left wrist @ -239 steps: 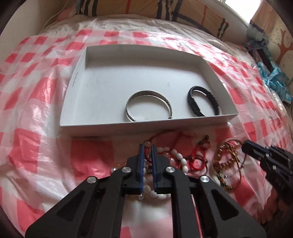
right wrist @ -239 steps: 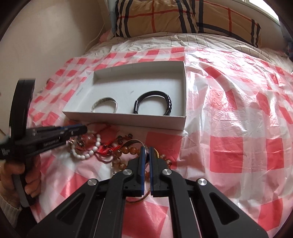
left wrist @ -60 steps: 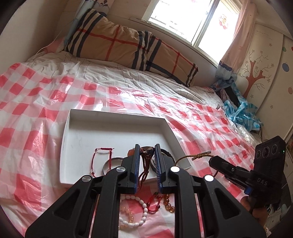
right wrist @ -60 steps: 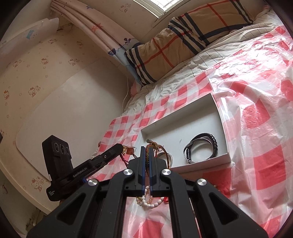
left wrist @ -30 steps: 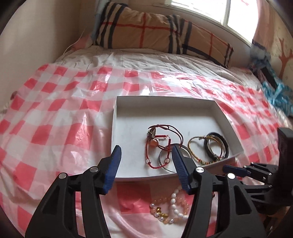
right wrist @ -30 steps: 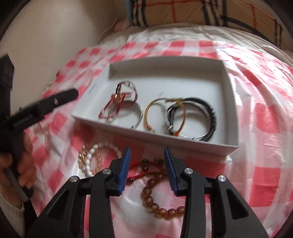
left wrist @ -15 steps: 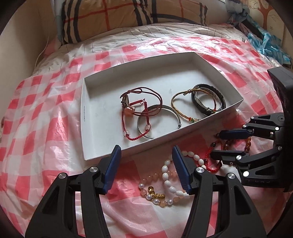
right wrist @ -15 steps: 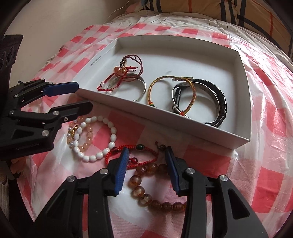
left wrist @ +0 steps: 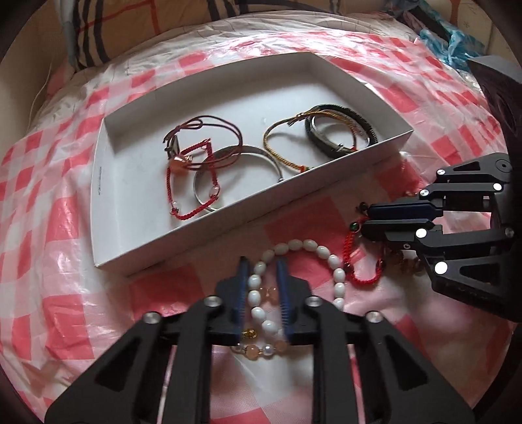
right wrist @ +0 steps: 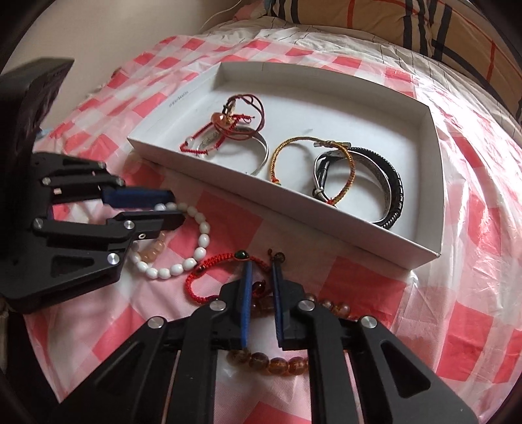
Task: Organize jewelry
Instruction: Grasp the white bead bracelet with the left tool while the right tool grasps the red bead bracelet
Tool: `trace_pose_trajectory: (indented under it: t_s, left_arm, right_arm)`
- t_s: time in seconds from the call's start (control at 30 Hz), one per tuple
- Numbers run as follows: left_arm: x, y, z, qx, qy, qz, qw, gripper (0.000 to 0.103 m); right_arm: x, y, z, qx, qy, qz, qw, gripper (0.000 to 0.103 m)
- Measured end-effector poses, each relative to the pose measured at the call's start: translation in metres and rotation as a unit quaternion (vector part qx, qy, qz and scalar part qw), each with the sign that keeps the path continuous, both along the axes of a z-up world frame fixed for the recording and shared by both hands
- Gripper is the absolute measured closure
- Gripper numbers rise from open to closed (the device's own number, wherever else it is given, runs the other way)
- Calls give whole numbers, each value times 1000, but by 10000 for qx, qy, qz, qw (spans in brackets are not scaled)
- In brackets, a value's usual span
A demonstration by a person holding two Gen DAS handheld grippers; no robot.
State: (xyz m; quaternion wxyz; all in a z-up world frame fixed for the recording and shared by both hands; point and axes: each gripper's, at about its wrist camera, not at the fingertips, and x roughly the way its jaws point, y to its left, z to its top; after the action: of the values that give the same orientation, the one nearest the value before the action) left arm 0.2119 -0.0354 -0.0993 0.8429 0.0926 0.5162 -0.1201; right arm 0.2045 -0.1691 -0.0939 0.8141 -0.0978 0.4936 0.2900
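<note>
A white box [left wrist: 98, 182] on the checked sheet holds a silver bangle [left wrist: 261, 153], red cords, a gold braided bracelet [left wrist: 277, 159] and a black band [left wrist: 362, 124]. In front of it lie a white bead bracelet [left wrist: 310, 243], a red cord bracelet [left wrist: 350, 248] and amber beads [right wrist: 270, 362]. My left gripper [left wrist: 262, 261] points down over the white beads. Its jaws are closing, and the strand runs between the pads, pinched. The jaws of my right gripper [right wrist: 261, 265] are closing on the red cord bracelet [right wrist: 195, 280], nipped at its tips. The amber beads lie partly under it.
A peach and pearl bracelet [left wrist: 261, 349] lies under my left gripper beside the white beads. A plaid pillow [right wrist: 391, 19] sits behind the box and a blue plastic bag [left wrist: 450, 42] at the far right. The red and white sheet [left wrist: 49, 228] is crinkled plastic.
Both pairs of jaws have gone from wide apart to nearly together. The left gripper sank onto the white bead strand. The right one stayed over the red cord bracelet.
</note>
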Motion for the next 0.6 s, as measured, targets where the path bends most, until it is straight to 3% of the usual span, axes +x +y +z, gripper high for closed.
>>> trace_pose_trajectory:
  t_s: [0.23,0.33,0.6]
  left_arm:
    - [-4,17,30,-955,-290,274,9946,96]
    - [-15,21,45,-1382,-521,322,9885,96]
    - [-32,39,70,-2048,-1127,564,9707,96]
  right_arm:
    - [-1,-16,21,812,83,-171,9965,90]
    - [-3,-23,27,1105,134,-269,9934,90]
    - [-14,-40,49,2040,122,-487,9777,90]
